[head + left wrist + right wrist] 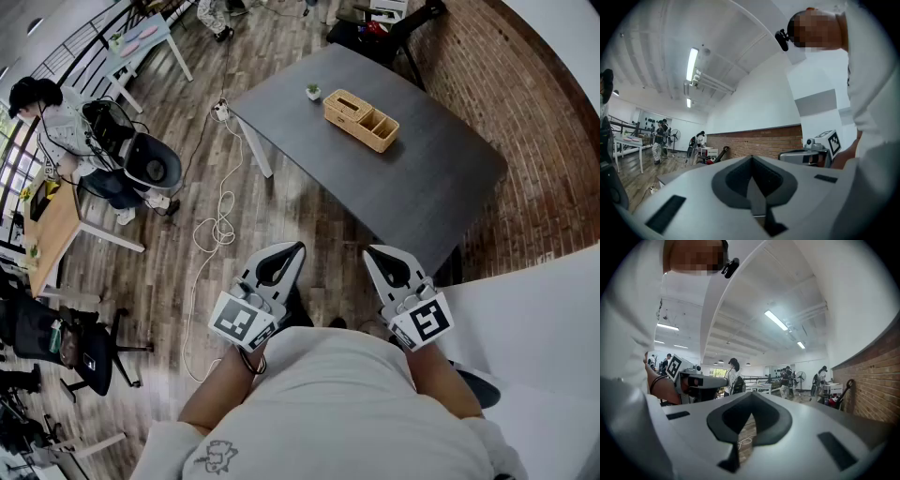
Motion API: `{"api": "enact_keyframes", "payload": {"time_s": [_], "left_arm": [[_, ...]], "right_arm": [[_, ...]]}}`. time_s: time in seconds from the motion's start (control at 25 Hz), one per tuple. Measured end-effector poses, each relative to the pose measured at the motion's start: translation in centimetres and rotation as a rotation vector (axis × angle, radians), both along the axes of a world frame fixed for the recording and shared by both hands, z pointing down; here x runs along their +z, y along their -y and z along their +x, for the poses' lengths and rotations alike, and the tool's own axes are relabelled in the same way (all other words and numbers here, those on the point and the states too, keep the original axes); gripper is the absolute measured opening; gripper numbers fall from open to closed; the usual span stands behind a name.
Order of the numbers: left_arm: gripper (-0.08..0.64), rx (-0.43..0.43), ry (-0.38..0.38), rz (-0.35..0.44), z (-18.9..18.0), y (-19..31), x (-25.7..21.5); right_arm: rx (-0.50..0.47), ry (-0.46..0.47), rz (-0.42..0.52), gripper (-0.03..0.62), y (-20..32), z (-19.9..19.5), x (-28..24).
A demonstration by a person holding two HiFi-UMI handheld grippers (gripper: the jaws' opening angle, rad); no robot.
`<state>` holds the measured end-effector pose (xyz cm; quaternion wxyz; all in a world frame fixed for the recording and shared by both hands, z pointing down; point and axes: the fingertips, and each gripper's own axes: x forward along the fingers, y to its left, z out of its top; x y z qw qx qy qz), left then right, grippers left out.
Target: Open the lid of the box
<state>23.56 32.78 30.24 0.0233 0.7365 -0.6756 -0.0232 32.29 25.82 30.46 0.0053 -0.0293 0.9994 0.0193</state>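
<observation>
The left gripper (292, 248) and right gripper (374, 250) were closed and empty. The box (361, 119) lay well ahead, so approaching it seemed next.

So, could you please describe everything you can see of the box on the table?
The box is a light tan oblong that looks like wood. One part has a flat lid with a narrow slot, and the lid appears closed. The other end shows open compartments. The box sits flat on the dark grey table, askew to the table's edges. A small potted plant stands near it but apart from it. Only the table touches it.
</observation>
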Motion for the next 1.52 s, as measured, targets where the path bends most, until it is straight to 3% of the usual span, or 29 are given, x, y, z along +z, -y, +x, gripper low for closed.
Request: {"api": "enact_keyframes", "payload": {"time_s": [0.52,0.8,1.04,1.52], "left_arm": [[0.011,-0.005,-0.074,0.009,-3.1,1.3,0.6],[0.011,-0.005,-0.072,-0.002,-5.2,2.0,0.9],[0.011,0.026,0.009,-0.031,-6.9,3.0,1.4],[0.011,0.068,-0.045,0.001,-14.8,4.9,2.2]], "right_arm": [[-0.013,-0.030,-0.005,0.003,1.5,-2.9,1.3],[-0.027,-0.038,-0.013,0.003,2.1,-5.5,1.7],[-0.059,-0.057,-0.041,0.006,2.5,-8.5,2.7],[-0.016,-0.137,-0.036,0.080,3.9,-16.4,4.6]]}}
